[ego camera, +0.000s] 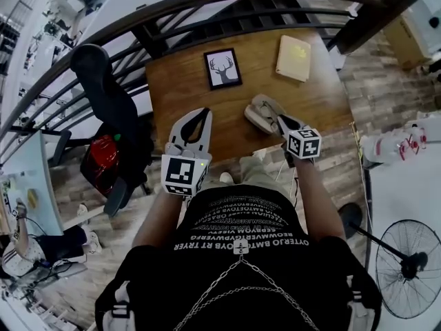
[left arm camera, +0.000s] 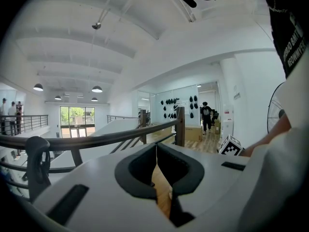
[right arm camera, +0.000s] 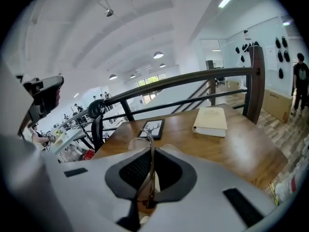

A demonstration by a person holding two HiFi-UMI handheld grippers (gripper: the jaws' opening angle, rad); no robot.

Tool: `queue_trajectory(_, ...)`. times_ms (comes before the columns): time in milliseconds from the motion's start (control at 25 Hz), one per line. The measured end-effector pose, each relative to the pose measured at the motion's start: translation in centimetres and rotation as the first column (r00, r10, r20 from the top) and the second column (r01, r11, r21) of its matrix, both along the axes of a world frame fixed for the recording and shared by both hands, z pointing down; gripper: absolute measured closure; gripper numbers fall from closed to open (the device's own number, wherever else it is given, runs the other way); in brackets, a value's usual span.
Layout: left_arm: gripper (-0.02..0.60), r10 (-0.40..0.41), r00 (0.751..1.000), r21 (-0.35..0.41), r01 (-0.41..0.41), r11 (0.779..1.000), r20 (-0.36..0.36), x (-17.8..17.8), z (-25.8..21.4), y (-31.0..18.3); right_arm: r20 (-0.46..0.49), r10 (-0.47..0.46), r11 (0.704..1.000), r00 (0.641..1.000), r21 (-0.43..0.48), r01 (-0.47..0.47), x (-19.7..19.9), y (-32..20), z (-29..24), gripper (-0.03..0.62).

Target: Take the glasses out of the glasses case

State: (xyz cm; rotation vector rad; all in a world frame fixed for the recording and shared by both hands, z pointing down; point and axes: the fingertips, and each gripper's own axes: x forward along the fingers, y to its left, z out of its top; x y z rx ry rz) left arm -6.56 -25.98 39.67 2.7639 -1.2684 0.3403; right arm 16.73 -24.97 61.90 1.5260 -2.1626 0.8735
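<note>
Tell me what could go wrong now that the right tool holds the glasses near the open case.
1. The right tool pinches the glasses only on a thin part of the frame, so they may swing, slip and fall onto the table.
2. Nothing holds the open glasses case. The left tool is shut and away from it, so if the glasses catch on the case, it may be dragged along.

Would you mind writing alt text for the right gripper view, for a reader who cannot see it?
The right gripper is shut on a pair of glasses, seen edge-on as a thin frame between its jaws. Beyond lies a wooden table with a framed deer picture and a cream book, and a dark railing behind it.
</note>
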Motion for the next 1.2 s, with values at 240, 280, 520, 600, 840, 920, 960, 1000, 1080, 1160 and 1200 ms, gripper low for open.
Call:
queue_trajectory(240,0.552,0.004,1.0,0.011,-0.004,1.0,-0.003,0.4,-0.2,0.3,0.008,-0.002,1.0,1.0,0.025,0.002,-0.2,-0.3,-1.2,0.562)
queue_trajectory(280,0.552,0.002,1.0,0.01,-0.002,1.0,-0.003,0.4,-0.2,0.3,0.01,-0.008,0.999,1.0,0.038,0.007,-0.3,-0.3,-1.9,0.562)
queue_trajectory(520,0.552,0.001,1.0,0.007,-0.001,1.0,0.0,0.7,-0.2,0.2,0.012,-0.046,0.993,0.999,0.106,0.045,-1.1,-0.5,-5.4,0.562)
queue_trajectory(600,0.552,0.004,1.0,0.009,-0.004,1.0,0.001,0.9,-0.4,0.2,0.019,-0.051,0.99,0.999,0.132,0.048,-1.3,-0.5,-6.6,0.562)
queue_trajectory(840,0.552,0.016,1.0,0.027,-0.016,1.0,-0.001,1.9,-1.2,0.3,0.019,-0.084,0.97,0.996,0.229,0.077,-1.8,-0.2,-11.7,0.562)
queue_trajectory(920,0.552,0.019,1.0,0.03,-0.019,0.999,-0.002,2.1,-1.3,0.3,0.02,-0.094,0.961,0.995,0.261,0.085,-2.1,-0.1,-13.3,0.562)
queue_trajectory(960,0.552,0.02,1.0,0.03,-0.02,0.999,-0.002,2.1,-1.3,0.3,0.02,-0.099,0.957,0.995,0.276,0.09,-2.3,-0.1,-14.1,0.562)
queue_trajectory(1000,0.552,0.02,1.0,0.029,-0.02,0.999,-0.002,2.0,-1.2,0.3,0.02,-0.105,0.952,0.994,0.291,0.094,-2.5,-0.1,-14.9,0.562)
queue_trajectory(1080,0.552,0.021,1.0,0.03,-0.021,0.999,0.0,2.0,-1.2,0.4,0.018,-0.117,0.942,0.993,0.319,0.105,-2.9,0.1,-16.5,0.562)
queue_trajectory(1160,0.552,0.025,1.0,0.035,-0.025,0.999,-0.002,2.2,-1.4,0.5,0.009,-0.128,0.929,0.992,0.351,0.117,-3.1,0.4,-18.3,0.562)
queue_trajectory(1200,0.552,0.029,1.0,0.038,-0.029,0.999,-0.004,2.4,-1.7,0.6,0.004,-0.131,0.922,0.991,0.368,0.121,-3.2,0.5,-19.2,0.562)
